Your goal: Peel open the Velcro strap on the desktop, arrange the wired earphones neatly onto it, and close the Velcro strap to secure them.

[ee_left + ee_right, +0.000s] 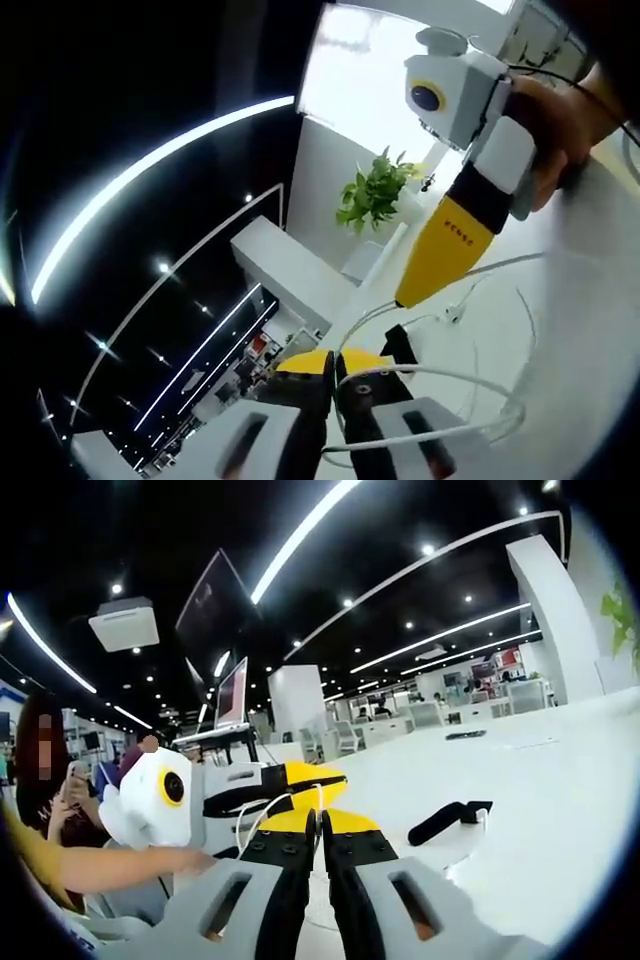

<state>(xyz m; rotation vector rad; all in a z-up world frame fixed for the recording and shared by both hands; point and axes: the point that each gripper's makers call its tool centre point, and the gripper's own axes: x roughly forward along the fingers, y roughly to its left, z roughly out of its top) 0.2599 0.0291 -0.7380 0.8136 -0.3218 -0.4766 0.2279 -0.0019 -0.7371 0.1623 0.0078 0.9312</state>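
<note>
The white earphone cable lies in loose loops on the white desktop. My left gripper has its jaws together on a stretch of that cable. My right gripper comes in from the upper right in a person's hand, its yellow tip down at the cable, shut on it. The black Velcro strap lies just beyond my left jaws. In the right gripper view my right gripper is shut, the left gripper sits just above it with cable trailing off, and the strap lies to the right.
A potted green plant stands at the desk's far edge. A small white earphone part rests beyond the strap. A person stands at the left of the right gripper view. The desktop spreads wide to the right.
</note>
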